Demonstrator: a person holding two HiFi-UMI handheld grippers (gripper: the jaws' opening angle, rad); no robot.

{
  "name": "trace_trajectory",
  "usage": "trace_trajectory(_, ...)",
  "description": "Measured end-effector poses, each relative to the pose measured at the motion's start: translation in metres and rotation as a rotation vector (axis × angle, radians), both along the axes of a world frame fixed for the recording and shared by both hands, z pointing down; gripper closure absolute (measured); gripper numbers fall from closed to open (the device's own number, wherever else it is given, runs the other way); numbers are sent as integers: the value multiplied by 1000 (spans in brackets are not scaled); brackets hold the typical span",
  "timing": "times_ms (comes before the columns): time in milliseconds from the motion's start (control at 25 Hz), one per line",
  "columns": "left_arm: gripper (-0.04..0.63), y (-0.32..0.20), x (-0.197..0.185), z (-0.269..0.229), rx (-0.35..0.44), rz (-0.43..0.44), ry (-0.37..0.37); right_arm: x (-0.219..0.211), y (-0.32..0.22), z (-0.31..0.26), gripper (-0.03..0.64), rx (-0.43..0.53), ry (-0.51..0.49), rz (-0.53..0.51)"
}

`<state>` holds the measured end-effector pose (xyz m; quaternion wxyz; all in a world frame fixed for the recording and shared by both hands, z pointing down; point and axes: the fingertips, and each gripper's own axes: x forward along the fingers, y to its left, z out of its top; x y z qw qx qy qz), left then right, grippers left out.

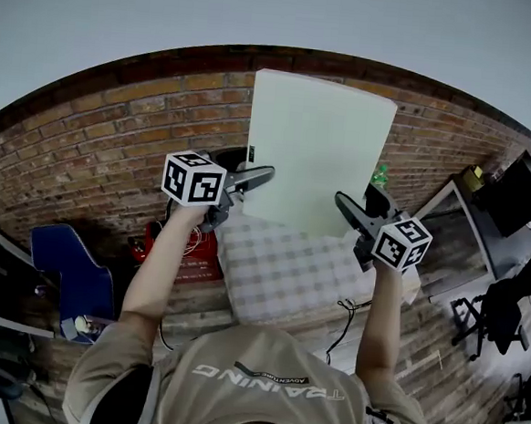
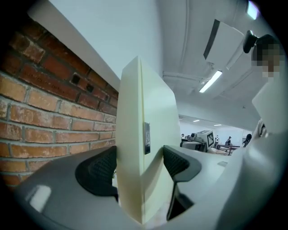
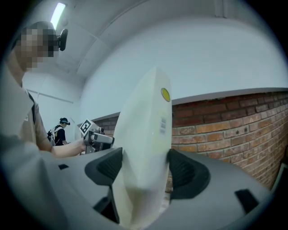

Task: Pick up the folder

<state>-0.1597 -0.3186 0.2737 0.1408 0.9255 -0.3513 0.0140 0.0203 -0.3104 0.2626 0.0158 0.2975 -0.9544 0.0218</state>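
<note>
I have the folder (image 1: 316, 151) upright in front of the brick wall (image 1: 106, 148), and I judge it lifted off the desk (image 1: 283, 277) below it. The left gripper (image 1: 257, 177) is clamped on its lower left edge and the right gripper (image 1: 346, 206) on its lower right edge. Each gripper view shows the pads pressing both faces of the pale cover.

To finish this well I should keep both squeezes even and move the two hands as one, neither pulling them apart nor twisting, since the cover looks thin enough to bow or slip. Both grips sit low, so the tall upper part is free to sway, and slow, level motion suits it.

The wall looks close behind the folder's top edge, so I would bring it toward me, not forward. The blue chair (image 1: 68, 273) at the left and the other desk (image 1: 455, 240) at the right stand well apart.
</note>
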Motion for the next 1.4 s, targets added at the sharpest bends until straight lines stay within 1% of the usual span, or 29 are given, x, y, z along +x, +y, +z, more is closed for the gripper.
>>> trace_trajectory(160,287,7,0,-23,50,-8,1,1,7,-20,328,32,-19,-9)
trace_trajectory(320,287,11,3,-42,98,-8,-26,3,11,-34,328,65,-4,-10)
trace_trajectory(440,287,13,4,-46,113,-14,-22,4,14,-37,328,79,-6,0)
trace_trajectory(600,287,13,7,-44,116,-14,12,9,13,-38,328,89,-30,-3)
trace_trajectory(800,287,10,11,-38,113,11,11,13,14,-33,328,97,-25,10)
trace_trajectory(920,287,5,9,-31,101,9,20,11,10,-25,328,79,-36,18)
trace_trajectory(1160,287,-7,8,-18,91,23,17,9,1,-10,328,52,-20,35)
trace_trajectory(1400,287,-29,13,-10,86,28,49,16,-18,-1,328,27,-37,43)
